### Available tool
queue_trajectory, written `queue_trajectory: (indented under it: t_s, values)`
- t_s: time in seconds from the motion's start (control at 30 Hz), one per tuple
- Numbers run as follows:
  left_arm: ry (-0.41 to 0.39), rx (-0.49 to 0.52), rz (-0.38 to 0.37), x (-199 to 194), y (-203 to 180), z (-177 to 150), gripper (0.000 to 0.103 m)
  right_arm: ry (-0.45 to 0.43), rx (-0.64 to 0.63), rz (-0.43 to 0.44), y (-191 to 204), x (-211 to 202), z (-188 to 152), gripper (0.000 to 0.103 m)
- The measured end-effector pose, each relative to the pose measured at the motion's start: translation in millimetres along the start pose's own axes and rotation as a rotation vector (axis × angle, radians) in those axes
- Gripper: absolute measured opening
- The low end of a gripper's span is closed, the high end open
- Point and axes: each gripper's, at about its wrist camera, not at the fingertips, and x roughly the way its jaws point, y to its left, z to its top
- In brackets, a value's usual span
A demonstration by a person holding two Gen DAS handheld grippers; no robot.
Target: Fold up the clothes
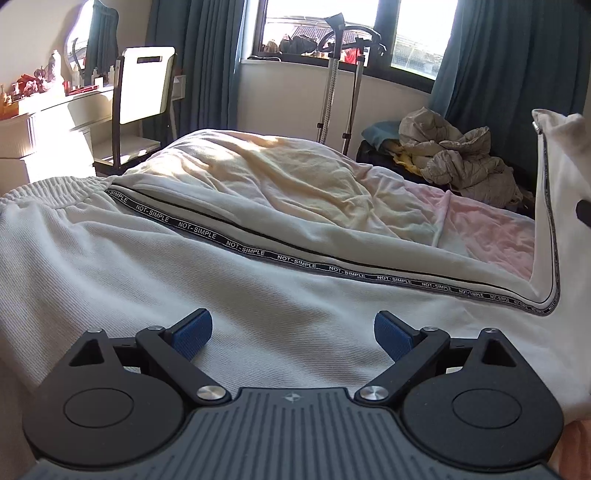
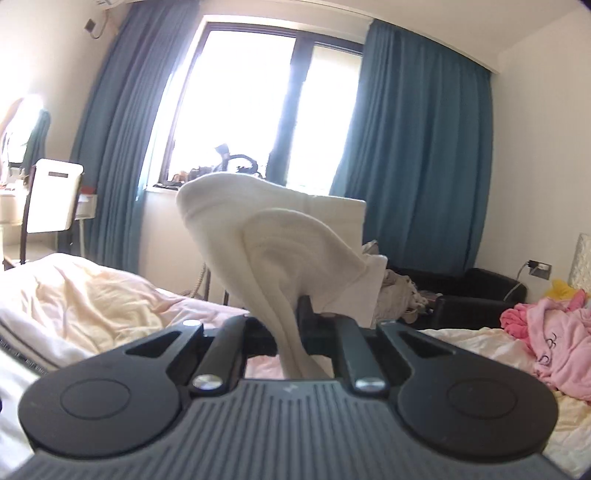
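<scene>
**Inspector:** Sunlight is falling across a bedroom; a dressing table and white chair are standing at the left, blue curtains are framing the window, and a rumpled cream quilt is covering the bed.

**Assistant:** Where is the garment lying?

**Inspector:** White trousers with a lettered black side stripe are lying flat over the quilt, elastic waistband at the left. Further right, the leg end is rising off the bed and hanging in the air.

**Assistant:** And the grippers?

**Inspector:** Left gripper is hovering over the cloth with its blue pads standing wide apart, gripping nothing. Right gripper is pinching the raised leg end tight, fabric bunching up between its narrow jaws and flopping over in front of the camera.

**Assistant:** What are you flagging?

**Inspector:** Three risks, in my judgement. Nothing is pinning the waistband side, so the carried leg may be dragging the whole garment across the soft quilt. The bunched hold may be catching one layer only, letting the other slip and the fold land crooked. At the far right, a pink garment is lying near; the swinging cloth may be snagging it.
</scene>
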Motion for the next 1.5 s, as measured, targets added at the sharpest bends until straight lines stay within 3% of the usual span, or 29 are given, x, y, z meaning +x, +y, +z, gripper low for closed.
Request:
queue_trajectory:
  t_s: [0.07, 0.17, 0.27, 0.4, 0.6, 0.8, 0.9, 1.07, 1.2, 1.4, 1.5]
  values:
    - [-0.014, -0.036, 0.001, -2.9, 8.1, 1.7, 0.096, 0.071, -0.117, 0.13, 38.4, -6.0, -29.0, 0.009]
    - [-0.025, -0.071, -0.022, -3.9, 14.8, 2.1, 0.096, 0.131, -0.258, 0.203, 74.8, -17.9, -65.8, 0.01]
    - [-0.045, -0.096, -0.038, -5.7, 17.1, 2.8, 0.096, 0.126, -0.199, 0.215, 63.4, -19.4, -54.8, 0.009]
    - [-0.094, -0.138, -0.077, -11.5, 19.1, 4.4, 0.096, 0.058, -0.138, 0.22, 46.6, -30.1, -34.0, 0.009]
    - [-0.134, -0.162, -0.143, -16.4, 16.1, -0.5, 0.096, 0.091, -0.207, 0.32, 53.4, -50.5, -68.2, 0.009]
    - [-0.163, -0.033, -0.214, -12.5, -12.7, -15.0, 0.096, 0.112, -0.067, 0.343, 42.2, -57.9, -57.8, 0.012]
    - [-0.149, 0.001, -0.224, -8.4, -20.4, -20.6, 0.096, 0.186, -0.022, 0.405, 38.9, -51.0, -62.2, 0.02]
    - [-0.159, -0.002, -0.208, -12.2, -20.3, -23.2, 0.096, 0.233, 0.162, 0.521, 17.0, -55.8, -55.4, 0.048]
    - [-0.167, 0.01, -0.177, -18.5, -22.2, -24.4, 0.096, 0.265, 0.258, 0.574, 0.3, -69.7, -41.8, 0.048]
    - [-0.188, 0.041, -0.177, -27.5, -29.8, -28.7, 0.096, 0.264, 0.464, 0.471, -44.8, -70.2, -38.7, 0.047]
    - [-0.182, 0.08, -0.168, -26.2, -36.0, -31.6, 0.096, 0.24, 0.504, 0.366, -60.2, -65.7, -38.2, 0.047]
